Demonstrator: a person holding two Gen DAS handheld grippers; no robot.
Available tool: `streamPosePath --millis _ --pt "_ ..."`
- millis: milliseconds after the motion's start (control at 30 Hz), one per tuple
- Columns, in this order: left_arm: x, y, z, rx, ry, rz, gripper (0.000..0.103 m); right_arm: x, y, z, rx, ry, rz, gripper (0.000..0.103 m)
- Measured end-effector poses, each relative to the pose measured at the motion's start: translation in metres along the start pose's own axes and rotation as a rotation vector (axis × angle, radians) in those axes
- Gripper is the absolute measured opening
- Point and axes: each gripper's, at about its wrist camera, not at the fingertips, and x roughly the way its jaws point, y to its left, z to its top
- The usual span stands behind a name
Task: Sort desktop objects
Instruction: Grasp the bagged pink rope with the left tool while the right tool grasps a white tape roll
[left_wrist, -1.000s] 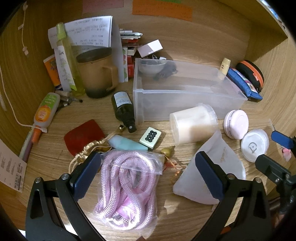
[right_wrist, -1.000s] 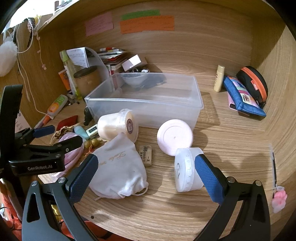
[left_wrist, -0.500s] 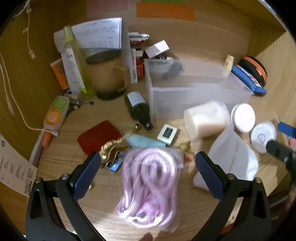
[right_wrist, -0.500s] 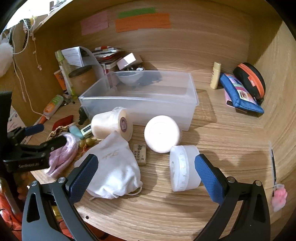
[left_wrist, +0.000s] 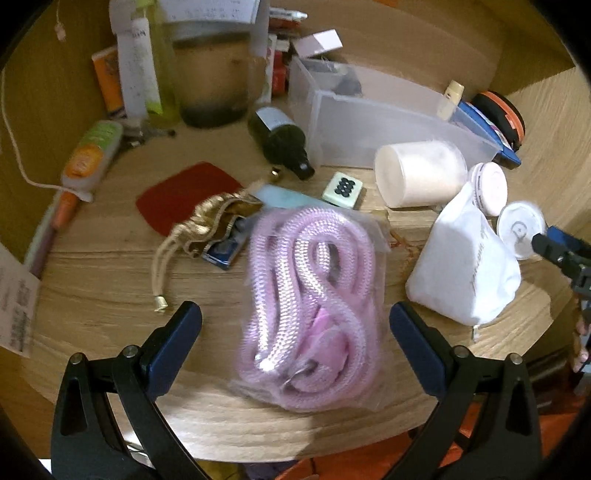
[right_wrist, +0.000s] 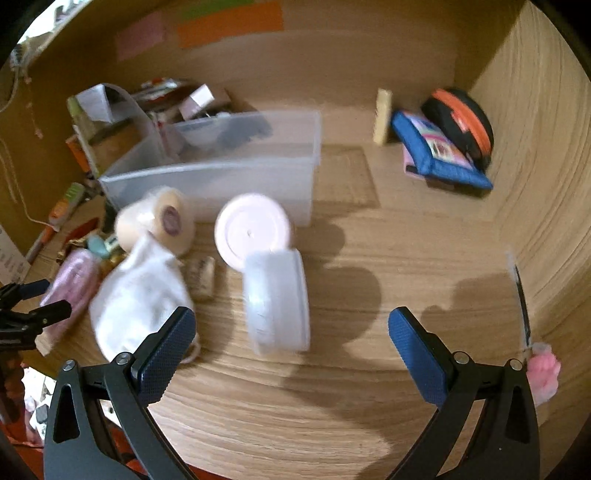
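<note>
Sorting barely begun, by the look of it. Bin (left_wrist: 369, 122) holds only a bowl-like item and something dark at its far end. Left gripper (left_wrist: 295, 328) jaws apart, bagged pink rope (left_wrist: 314, 295) lying between them on the bench (left_wrist: 110, 277), ungripped. Right gripper (right_wrist: 291, 332) jaws apart, empty, white jar (right_wrist: 277, 299) just ahead. Pouch (left_wrist: 465, 266), candle (left_wrist: 417, 173), bottle (left_wrist: 280, 140) all still loose.

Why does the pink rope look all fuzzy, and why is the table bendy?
Left wrist view: the bagged pink rope is smeared by motion blur. Right wrist view: the white jar is blurred too. Both views: the fisheye lens curves the wooden desk.
</note>
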Motion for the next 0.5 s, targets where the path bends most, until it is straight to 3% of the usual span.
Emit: streamPosePath --millis 67,200,300,367,500 --pt "0.006 -0.002 0.001 0.001 0.016 -0.022 0.103 0.005 -0.003 -0.001 0.009 0.014 0.001 0.103" --pt "0.009 -0.007 0.003 0.035 0.011 0.002 0.102 0.013 -0.008 0.0 0.029 0.007 0.014 0.101" --pt "0.012 -0.012 0.004 0.063 0.003 0.041 0.095 0.019 -0.009 0.003 0.028 0.015 0.036 0.077" --pt "0.013 -0.018 0.003 0.095 -0.014 0.072 0.09 0.024 -0.008 0.004 0.022 0.03 0.055 0.055" --pt "0.013 -0.02 0.007 0.107 -0.033 0.059 0.072 0.033 -0.002 0.005 0.002 0.051 0.104 0.032"
